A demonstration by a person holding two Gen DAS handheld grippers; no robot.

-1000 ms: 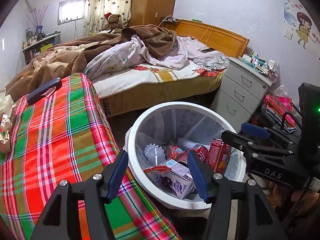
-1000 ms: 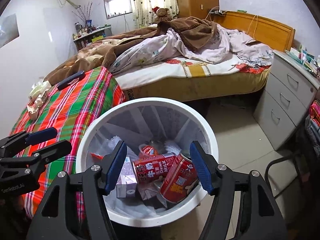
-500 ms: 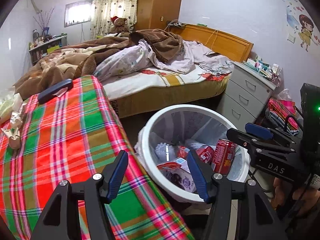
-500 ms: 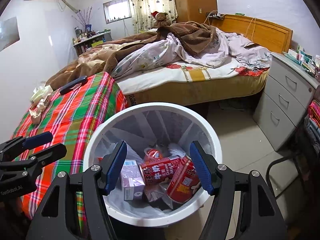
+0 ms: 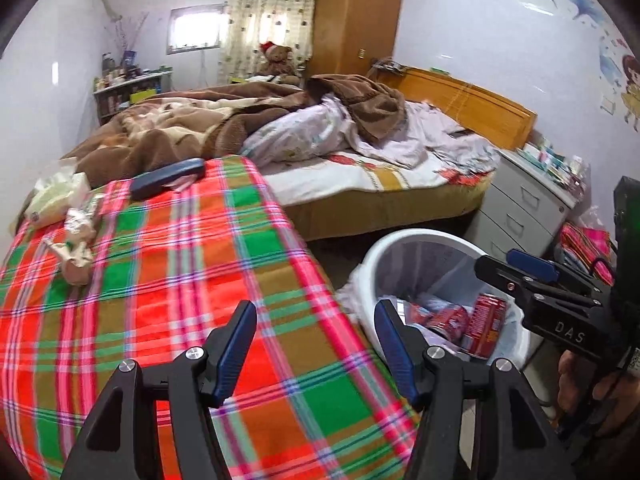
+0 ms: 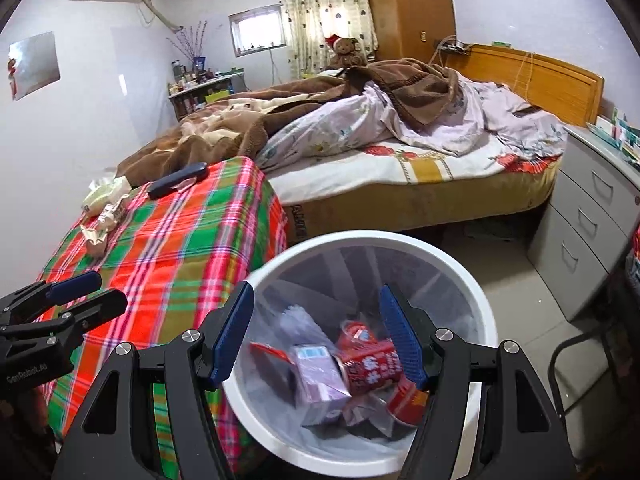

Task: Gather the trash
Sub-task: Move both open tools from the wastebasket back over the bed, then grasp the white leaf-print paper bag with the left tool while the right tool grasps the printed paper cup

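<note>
Both jaws stand apart with nothing between them: left gripper [image 5: 316, 344] over the plaid tablecloth [image 5: 168, 280], right gripper [image 6: 318, 336] above the white bin [image 6: 460, 276] (already holding cans). Crumpled wrappers [image 5: 76, 240] wait at ten o'clock, likely next.

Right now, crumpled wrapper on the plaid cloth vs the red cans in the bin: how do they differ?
The crumpled wrapper lies out on the plaid cloth; the red cans lie inside the white bin. The wrapper is pale beige and shapeless; the cans are red, printed cylinders. The wrapper lies at the cloth's far end, uncollected; the cans are tipped over among cartons. Neither is held.
</note>
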